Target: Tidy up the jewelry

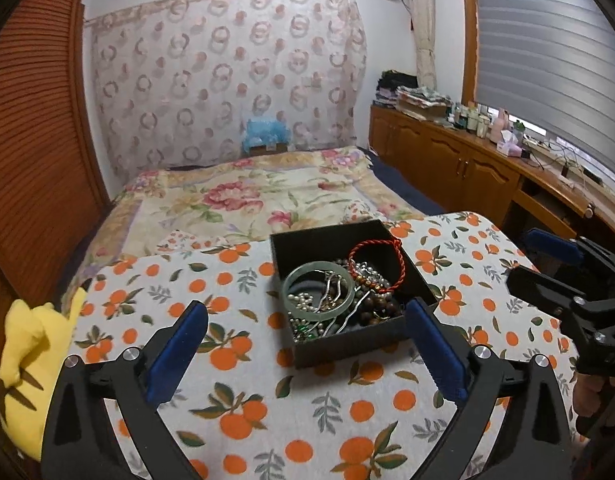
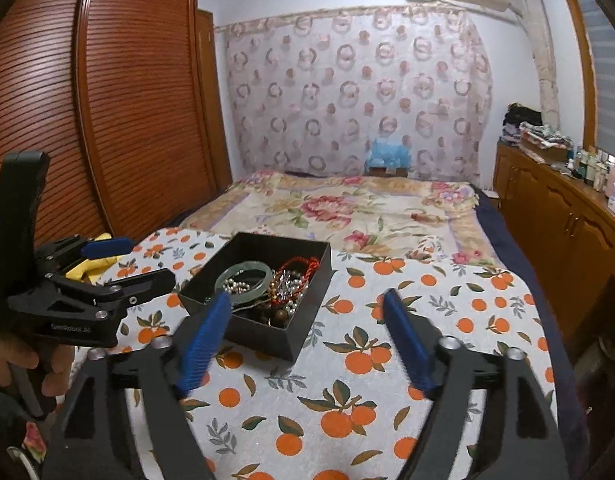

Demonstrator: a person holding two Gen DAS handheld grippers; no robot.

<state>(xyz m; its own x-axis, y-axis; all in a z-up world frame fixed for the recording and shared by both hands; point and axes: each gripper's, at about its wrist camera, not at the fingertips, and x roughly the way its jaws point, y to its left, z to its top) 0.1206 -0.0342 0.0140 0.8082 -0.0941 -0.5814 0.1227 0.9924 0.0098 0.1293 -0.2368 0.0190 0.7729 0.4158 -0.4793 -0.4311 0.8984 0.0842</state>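
A black open box (image 1: 371,344) (image 2: 243,330) stands on the orange-print tablecloth (image 1: 267,400) (image 2: 347,400). It holds a pale green jade bangle (image 1: 293,280) (image 2: 227,274), a red cord bracelet (image 1: 399,258) (image 2: 303,264), pearl strands, dark wooden beads and silver pieces, tangled together. My left gripper (image 1: 309,312) is open and empty, just in front of the box. My right gripper (image 2: 309,300) is open and empty, near the box's right front corner. The right gripper also shows at the right of the left wrist view (image 1: 567,296); the left gripper shows at the left of the right wrist view (image 2: 107,276).
A yellow plush toy (image 1: 31,360) lies at the table's left edge. Beyond the table is a bed with a floral blanket (image 1: 247,196). A wooden wardrobe (image 2: 107,120) stands left, a wooden cabinet with bottles (image 1: 487,152) right.
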